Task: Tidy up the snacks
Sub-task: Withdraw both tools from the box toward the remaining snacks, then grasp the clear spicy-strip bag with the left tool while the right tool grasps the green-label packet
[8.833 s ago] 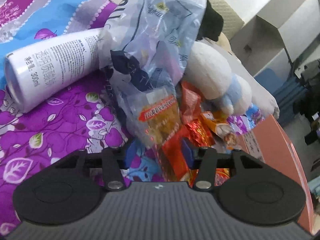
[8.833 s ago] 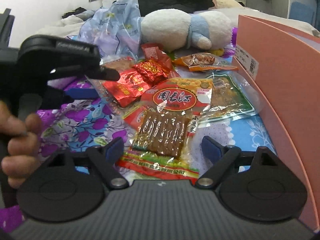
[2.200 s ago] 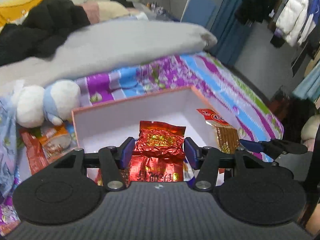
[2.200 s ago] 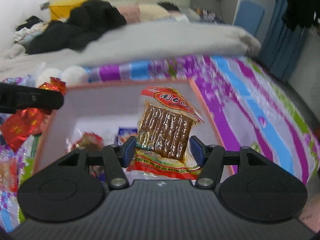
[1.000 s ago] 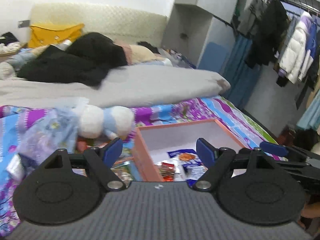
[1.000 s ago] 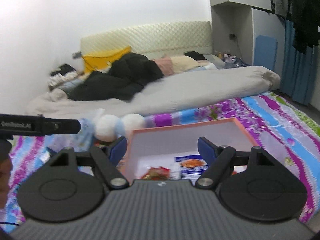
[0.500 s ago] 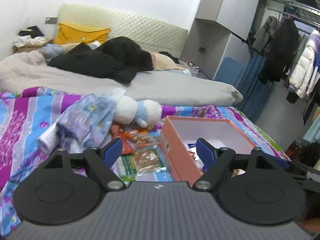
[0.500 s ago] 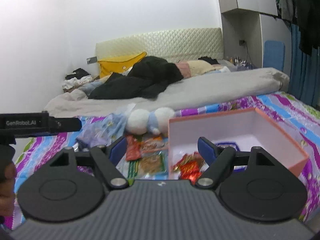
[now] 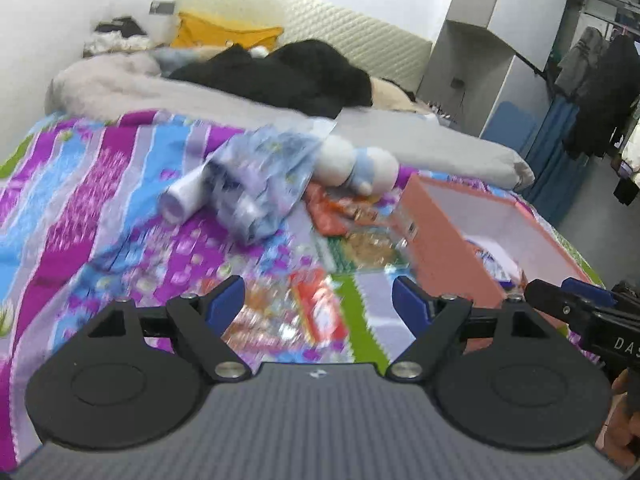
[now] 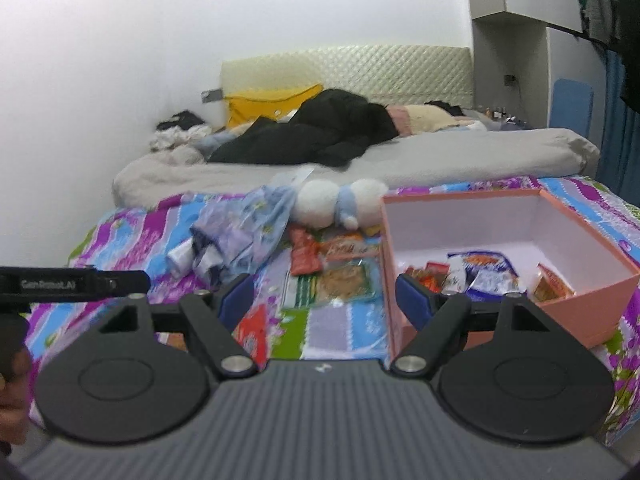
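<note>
A pink box (image 10: 588, 312) with white inside stands on the patterned bedspread at the right and holds several snack packets (image 10: 480, 272). The same pink box (image 9: 444, 240) shows at the right of the left wrist view. Loose snack packets (image 10: 344, 276) lie on the spread left of the box, and a red packet (image 9: 316, 308) lies near the front. My left gripper (image 9: 318, 298) hangs open above that red packet with nothing between its fingers. Facing the box's near left corner, my right gripper (image 10: 326, 296) is open and empty too.
A white and blue plush toy (image 10: 340, 204) and a crumpled blue plastic bag (image 10: 244, 232) over a white can (image 9: 184, 196) lie behind the packets. A grey duvet (image 10: 440, 160) and black clothes (image 10: 312, 132) cover the far bed. A wardrobe stands at the right.
Both grippers have swung left and sunk toward the bedspread. The box has slid to the right in both views and the loose packets have come into the middle. Both stay open and empty.
</note>
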{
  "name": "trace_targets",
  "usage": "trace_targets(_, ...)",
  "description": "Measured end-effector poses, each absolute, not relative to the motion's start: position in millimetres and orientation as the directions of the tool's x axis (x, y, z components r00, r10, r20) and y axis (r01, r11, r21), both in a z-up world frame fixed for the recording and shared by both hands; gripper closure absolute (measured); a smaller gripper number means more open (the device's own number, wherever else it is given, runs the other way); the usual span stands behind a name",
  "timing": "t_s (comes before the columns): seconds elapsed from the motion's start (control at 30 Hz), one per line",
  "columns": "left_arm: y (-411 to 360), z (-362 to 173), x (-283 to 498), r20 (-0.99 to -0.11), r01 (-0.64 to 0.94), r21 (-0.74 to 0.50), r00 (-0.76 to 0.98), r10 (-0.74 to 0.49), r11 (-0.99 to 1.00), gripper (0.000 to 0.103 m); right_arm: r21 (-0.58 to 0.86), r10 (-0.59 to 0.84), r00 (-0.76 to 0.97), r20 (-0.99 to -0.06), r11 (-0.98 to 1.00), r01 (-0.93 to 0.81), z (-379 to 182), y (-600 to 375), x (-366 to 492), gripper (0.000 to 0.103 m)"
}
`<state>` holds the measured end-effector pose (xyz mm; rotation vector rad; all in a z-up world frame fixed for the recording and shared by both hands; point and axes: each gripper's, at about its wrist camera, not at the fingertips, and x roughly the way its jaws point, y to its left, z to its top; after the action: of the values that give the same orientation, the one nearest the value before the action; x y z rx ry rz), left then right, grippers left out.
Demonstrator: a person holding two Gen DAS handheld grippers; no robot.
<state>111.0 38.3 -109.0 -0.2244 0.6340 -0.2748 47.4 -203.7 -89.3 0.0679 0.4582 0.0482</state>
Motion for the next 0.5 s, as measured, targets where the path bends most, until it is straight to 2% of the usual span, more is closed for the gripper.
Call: trace_targets(0.5, 66.0, -179.0, 100.3, -0.634, 0.076, -0.395, 0.699, -0.332, 0.915, 0.016, 0.093, 0.102, 0.845, -0.524, 0.994, -0.062, -125.5, -170.6, 38.6, 0.024)
